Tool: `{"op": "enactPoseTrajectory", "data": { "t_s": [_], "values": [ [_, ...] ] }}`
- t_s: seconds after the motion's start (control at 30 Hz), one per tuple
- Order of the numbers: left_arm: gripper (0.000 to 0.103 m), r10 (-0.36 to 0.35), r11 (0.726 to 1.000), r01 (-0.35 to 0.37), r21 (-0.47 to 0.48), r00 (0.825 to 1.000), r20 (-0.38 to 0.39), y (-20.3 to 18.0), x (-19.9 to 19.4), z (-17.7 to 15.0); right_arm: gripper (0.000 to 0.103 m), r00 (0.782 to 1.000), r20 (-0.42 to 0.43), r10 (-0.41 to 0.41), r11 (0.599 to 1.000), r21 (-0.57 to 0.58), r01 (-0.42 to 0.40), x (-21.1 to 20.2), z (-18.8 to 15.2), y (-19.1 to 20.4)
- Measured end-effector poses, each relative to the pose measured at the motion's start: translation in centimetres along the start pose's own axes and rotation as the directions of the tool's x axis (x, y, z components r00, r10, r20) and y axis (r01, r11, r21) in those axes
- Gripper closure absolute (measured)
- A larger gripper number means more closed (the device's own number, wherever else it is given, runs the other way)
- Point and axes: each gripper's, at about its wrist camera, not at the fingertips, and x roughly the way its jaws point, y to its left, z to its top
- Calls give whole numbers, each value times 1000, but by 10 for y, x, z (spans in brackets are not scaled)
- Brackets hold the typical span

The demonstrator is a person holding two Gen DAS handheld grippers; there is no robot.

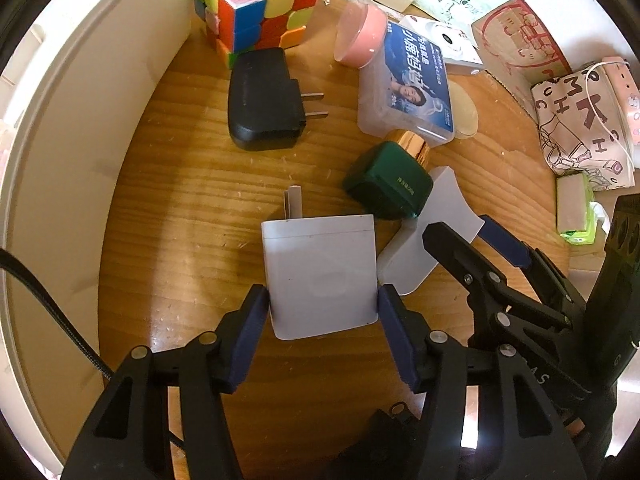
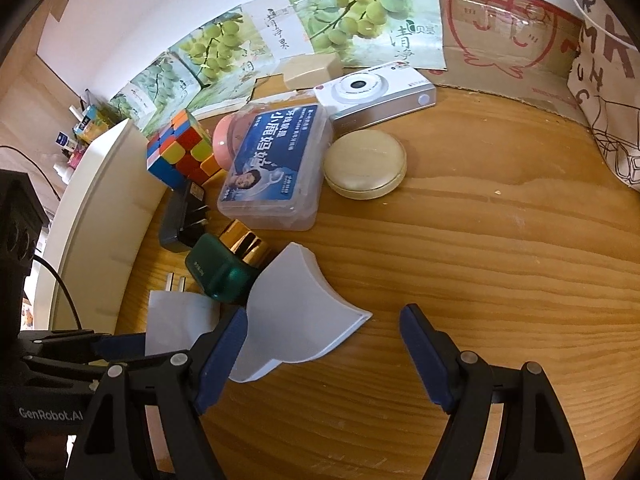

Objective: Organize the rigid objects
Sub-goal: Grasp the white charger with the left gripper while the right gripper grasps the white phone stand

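Observation:
My left gripper [image 1: 323, 312] is shut on a white square charger [image 1: 320, 276] whose prongs point away, on the wooden table [image 1: 192, 200]. The charger also shows in the right wrist view [image 2: 180, 320]. My right gripper [image 2: 324, 344] is open; its left finger touches a grey curved plastic piece [image 2: 296, 312], which also shows in the left wrist view [image 1: 432, 236]. A green bottle with a gold cap [image 1: 390, 184] lies just beyond both. A black plug adapter [image 1: 262, 100], a Rubik's cube [image 1: 252, 4], a clear floss box with a blue label [image 1: 412, 84] and a pink cup [image 1: 360, 32] lie farther back.
A white tray wall [image 1: 60, 160] curves along the left. A white camera [image 2: 376, 92], a round cream compact [image 2: 364, 164] and a soap bar [image 2: 312, 68] sit at the back. A cardboard box [image 2: 508, 40] and a printed cloth bag [image 1: 580, 120] stand at the right.

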Motion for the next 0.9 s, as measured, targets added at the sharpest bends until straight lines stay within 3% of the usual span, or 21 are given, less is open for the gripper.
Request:
{"op": "enactPoseTrajectory", "data": {
  "t_s": [0.27,0.6,0.73,0.8,0.9],
  "values": [
    [43,4,1000,-4,5,1000,-18,6,-4,-6,23,999,-7,-41,997,-60,40,7,3,15],
    [43,11,1000,-11,5,999,-33,9,-4,-11,22,986,-38,-165,973,-169,156,20,4,37],
    [43,10,1000,-10,1,999,-36,10,-5,-12,31,973,-40,-229,952,-216,215,23,2,45],
    [43,12,1000,-12,1,999,-36,10,-5,-12,44,974,-33,-224,951,-224,211,21,1,46],
    [43,17,1000,-17,3,999,-36,9,-5,-12,44,974,-41,-223,951,-227,209,19,1,45]
  ]
}}
